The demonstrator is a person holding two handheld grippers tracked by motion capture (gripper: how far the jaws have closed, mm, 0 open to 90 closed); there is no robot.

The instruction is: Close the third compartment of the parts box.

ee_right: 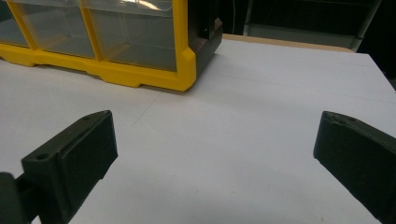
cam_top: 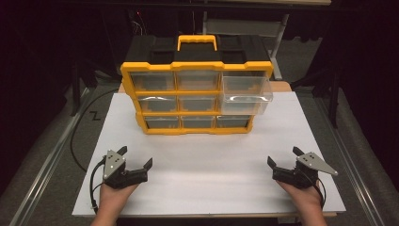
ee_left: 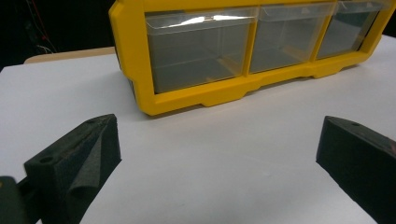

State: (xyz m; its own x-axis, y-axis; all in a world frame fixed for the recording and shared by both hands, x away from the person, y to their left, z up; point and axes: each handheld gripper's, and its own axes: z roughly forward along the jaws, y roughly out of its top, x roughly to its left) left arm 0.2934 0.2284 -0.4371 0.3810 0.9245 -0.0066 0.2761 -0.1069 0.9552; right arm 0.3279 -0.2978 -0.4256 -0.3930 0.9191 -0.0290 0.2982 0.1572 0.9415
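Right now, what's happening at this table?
A person holds a gripper in each hand, low over the white table top. The left gripper and right gripper both have jaws open with nothing between them, well short of the yellow drawer organizer. Its top-right drawer is pulled out; the other drawers sit flush. Nothing is being touched yet.

1. A table (cam_top: 282, 87) with a wooden top carries a white board (cam_top: 211, 160) that covers nearly all of it.
2. A yellow-framed drawer organizer (cam_top: 197, 96) stands directly on the white board, towards its far edge.
3. The board's near half, in front of the organizer, is plain white surface.
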